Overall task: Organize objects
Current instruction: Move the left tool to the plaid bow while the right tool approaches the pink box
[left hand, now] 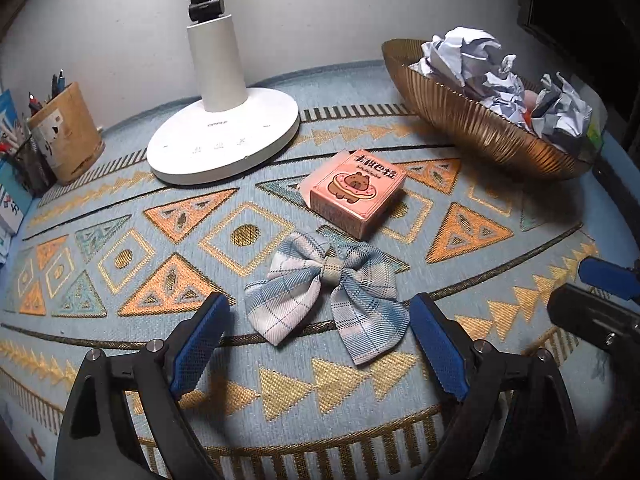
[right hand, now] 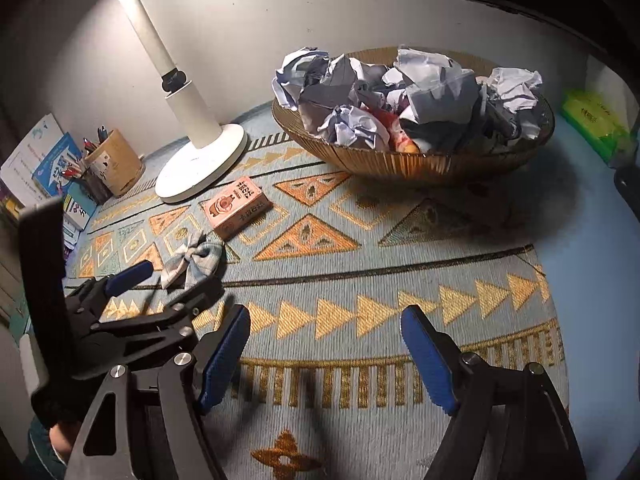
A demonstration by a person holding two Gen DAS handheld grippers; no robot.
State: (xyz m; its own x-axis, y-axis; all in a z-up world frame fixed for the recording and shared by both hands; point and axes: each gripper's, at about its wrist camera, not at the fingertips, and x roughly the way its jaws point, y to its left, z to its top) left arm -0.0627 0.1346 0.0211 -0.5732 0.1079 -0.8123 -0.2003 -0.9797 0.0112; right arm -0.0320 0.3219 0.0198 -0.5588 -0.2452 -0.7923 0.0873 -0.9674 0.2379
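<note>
**Bow between my spread fingers**

My left gripper hangs over the plaid bow, fingers spread wide and touching nothing; the bow lies flat on the patterned tabletop, just near of the pink box; my right gripper, fingers also apart, holds nothing, over bare cloth to the right; the basket of crumpled paper sits far right; the lamp stands far left.
</note>
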